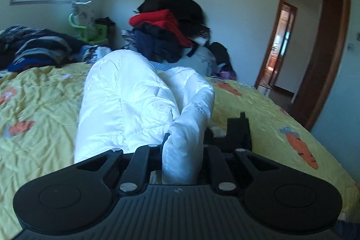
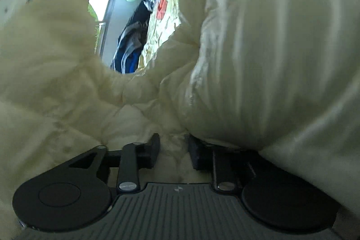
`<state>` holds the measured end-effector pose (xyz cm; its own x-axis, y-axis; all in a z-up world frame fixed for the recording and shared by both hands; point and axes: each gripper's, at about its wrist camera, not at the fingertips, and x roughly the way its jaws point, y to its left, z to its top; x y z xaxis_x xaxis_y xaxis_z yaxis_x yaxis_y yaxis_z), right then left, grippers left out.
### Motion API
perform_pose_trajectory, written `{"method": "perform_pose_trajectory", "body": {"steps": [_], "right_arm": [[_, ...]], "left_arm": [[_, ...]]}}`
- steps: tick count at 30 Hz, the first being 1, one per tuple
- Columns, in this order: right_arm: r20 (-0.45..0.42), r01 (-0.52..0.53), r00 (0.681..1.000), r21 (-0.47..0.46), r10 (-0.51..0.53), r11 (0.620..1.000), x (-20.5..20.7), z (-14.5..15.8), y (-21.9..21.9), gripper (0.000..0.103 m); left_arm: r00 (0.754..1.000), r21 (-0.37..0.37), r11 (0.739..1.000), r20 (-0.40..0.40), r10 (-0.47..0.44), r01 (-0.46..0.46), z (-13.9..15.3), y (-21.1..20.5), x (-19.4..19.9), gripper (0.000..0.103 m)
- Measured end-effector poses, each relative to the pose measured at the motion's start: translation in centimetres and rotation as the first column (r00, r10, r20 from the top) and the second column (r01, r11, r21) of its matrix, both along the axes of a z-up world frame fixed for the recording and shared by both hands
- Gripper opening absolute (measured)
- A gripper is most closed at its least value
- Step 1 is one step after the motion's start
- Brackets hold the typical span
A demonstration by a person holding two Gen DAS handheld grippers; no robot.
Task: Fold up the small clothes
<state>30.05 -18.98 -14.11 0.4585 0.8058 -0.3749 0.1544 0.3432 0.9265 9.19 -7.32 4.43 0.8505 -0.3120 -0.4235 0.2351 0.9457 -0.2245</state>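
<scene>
Two grippers engage one garment at this moment, a white quilted puffer jacket (image 1: 126,102) lying lengthwise on the yellow bedspread printed with orange carrots (image 1: 281,118); the step in hand is judged to be the fold of a sleeve or side panel across the body of the jacket.

Left side: the left gripper (image 1: 183,150) has its jaws drawn in tight on a padded roll of the jacket, apparently a sleeve or cuff end; the fabric bulges out between and above the black fingers (image 1: 165,141), so the grip is firm; the rest of the jacket runs away from the camera toward the dark heap of clothes topped by a red garment (image 1: 164,21) at the far edge of the bed; a second pile of dark folded clothes (image 1: 40,48) lies at the far left, well apart from the work.

Right side: the right gripper (image 2: 173,150) sits buried in the same jacket (image 2: 270,48), which looks cream in this view; its jaws are partly closed with crumpled quilted fabric between them; the pads appear to press on that fabric, though padding hides the contact faces; a large puffed section overhangs the right finger.

Next move, as a judgement: both grips must hold while the gathered part is carried over the body and laid flat; slippery, springy padding may slide out or spring open, so the fold calls for a low, even placement before release.
</scene>
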Motion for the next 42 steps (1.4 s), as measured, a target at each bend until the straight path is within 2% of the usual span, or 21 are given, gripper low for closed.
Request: {"method": "perform_pose_trajectory", "body": {"steps": [2,4,5,7,9,10,12,15,17,18,19,20,21,22,26,30,33,34,36,39,42], "right_arm": [[-0.032,0.025,0.999,0.07,-0.023,0.997,-0.3,0.9,-2.2,0.053],[-0.014,0.087,0.996,0.198,-0.086,0.976,-1.2,1.2,-5.6,0.087],[-0.011,0.118,0.993,0.232,-0.119,0.965,-1.7,1.4,-7.3,0.094],[-0.01,0.173,0.984,0.271,-0.177,0.947,-2.9,2.2,-10.0,0.101],[0.067,0.102,0.99,0.302,-0.128,0.948,-3.1,3.9,-10.5,0.102],[0.12,0.042,0.99,0.278,-0.078,0.96,-2.9,5.1,-10.2,0.101],[0.222,-0.081,0.974,0.123,0.052,0.989,-2.0,7.9,-8.3,0.102],[0.248,-0.143,0.953,-0.137,0.173,0.98,-0.1,10.4,-5.7,0.102],[0.309,-0.147,0.925,-0.25,0.222,0.957,0.8,11.6,-5.3,0.091],[0.326,-0.15,0.912,-0.3,0.249,0.942,1.0,12.2,-5.3,0.07],[0.344,-0.149,0.899,-0.343,0.272,0.927,1.0,12.7,-5.4,0.037],[0.37,-0.14,0.882,-0.387,0.292,0.912,0.9,13.1,-6.1,0.032],[0.395,-0.127,0.867,-0.414,0.303,0.901,0.8,13.1,-6.6,0.032],[0.396,-0.118,0.87,-0.412,0.294,0.904,0.4,12.3,-8.7,0.032],[0.357,-0.069,0.908,-0.389,0.22,0.919,0.3,9.9,-12.2,0.03],[0.383,-0.053,0.894,-0.426,0.234,0.903,-1.1,10.2,-14.7,0.028],[0.295,-0.077,0.926,-0.46,0.234,0.885,0.4,6.7,-15.4,0.026],[0.279,-0.082,0.933,-0.454,0.229,0.887,0.7,5.3,-15.7,0.031],[0.268,-0.075,0.942,-0.42,0.202,0.904,0.7,3.8,-16.0,0.033],[0.274,-0.067,0.943,-0.406,0.191,0.911,0.6,3.1,-15.7,0.035],[0.26,-0.065,0.95,-0.374,0.172,0.925,0.6,2.7,-16.2,0.035]], "left_arm": [[1.0,-0.012,1.0,0.013,-0.012,0.012,0.1,-0.3,0.0,0.012],[1.0,-0.034,0.999,0.008,-0.018,0.018,0.0,-0.4,0.2,0.012],[1.0,-0.043,0.999,-0.002,-0.019,0.019,-0.2,-0.3,0.4,0.012],[0.999,-0.039,0.999,-0.02,-0.036,0.035,-0.8,-0.9,0.8,0.012],[0.997,0.011,0.997,-0.028,-0.077,0.077,-1.6,-2.0,1.2,0.012],[0.994,0.039,0.994,-0.028,-0.102,0.103,-2.0,-3.0,1.1,0.012],[0.988,0.088,0.984,-0.015,-0.152,0.153,-2.9,-4.6,0.8,0.012],[0.976,0.163,0.964,0.008,-0.216,0.212,-3.8,-6.6,0.0,0.012],[0.975,0.193,0.958,0.026,-0.222,0.213,-4.1,-7.4,-0.1,0.012],[0.976,0.19,0.96,0.034,-0.217,0.207,-4.1,-7.4,0.1,0.012],[0.975,0.17,0.963,0.033,-0.219,0.211,-4.1,-7.4,0.3,0.012],[0.973,0.132,0.965,0.016,-0.232,0.228,-4.1,-7.5,0.7,0.012],[0.971,0.106,0.965,-0.002,-0.239,0.238,-4.2,-7.8,0.9,0.012],[0.968,0.098,0.963,-0.013,-0.25,0.25,-4.4,-8.3,1.0,0.012],[0.96,0.093,0.956,-0.032,-0.278,0.28,-5.8,-10.7,1.4,0.012],[0.948,0.022,0.95,-0.065,-0.311,0.313,-6.0,-11.0,2.5,0.012],[0.937,0.006,0.95,-0.168,-0.308,0.313,-8.2,-11.6,4.3,0.012],[0.934,0.014,0.948,-0.175,-0.31,0.317,-8.7,-11.8,4.5,0.012],[0.936,0.042,0.945,-0.16,-0.313,0.323,-8.5,-11.9,4.3,0.013],[0.924,0.013,0.936,-0.161,-0.346,0.353,-7.6,-10.8,3.9,0.022],[0.893,-0.036,0.91,-0.182,-0.412,0.413,-5.3,-8.9,3.1,0.033]]}}
